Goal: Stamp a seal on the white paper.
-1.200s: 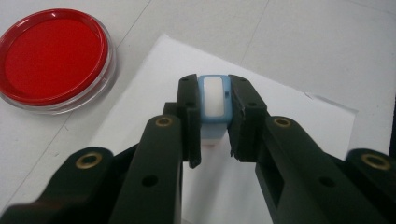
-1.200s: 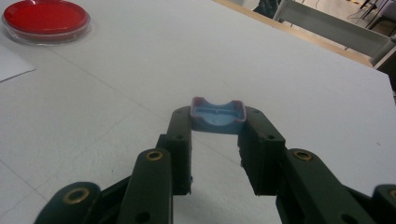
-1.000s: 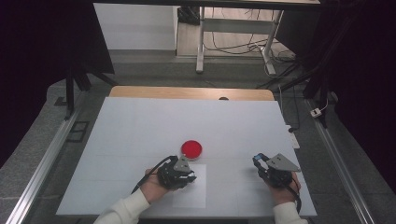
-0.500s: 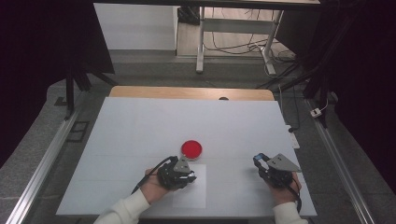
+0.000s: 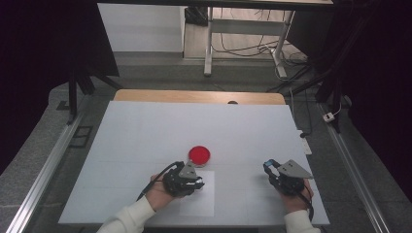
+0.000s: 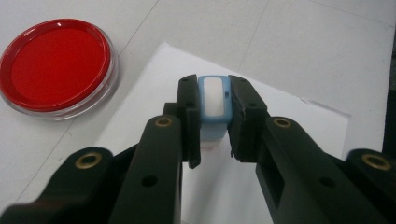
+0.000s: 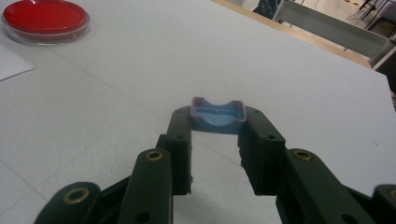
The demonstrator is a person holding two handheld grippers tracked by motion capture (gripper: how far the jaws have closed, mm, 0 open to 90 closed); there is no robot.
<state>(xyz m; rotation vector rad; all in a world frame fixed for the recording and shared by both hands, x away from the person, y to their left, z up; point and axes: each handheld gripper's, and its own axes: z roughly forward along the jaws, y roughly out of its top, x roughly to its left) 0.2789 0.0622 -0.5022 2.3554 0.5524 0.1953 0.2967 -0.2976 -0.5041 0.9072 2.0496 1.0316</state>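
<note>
My left gripper is shut on a small light-blue stamp with a white face, held over a white sheet of paper. A round red ink pad in a clear dish lies just beyond it, to the left in the left gripper view. At the right of the table my right gripper is shut on a blue cap with reddish edges, its hollow side up, a little above the table. The ink pad is at the far left of the right gripper view.
The white tabletop has a wooden strip along its far edge. Metal rails run along both sides. Beyond the table are a frame's legs and cables on the floor. A corner of the paper lies left of the right gripper.
</note>
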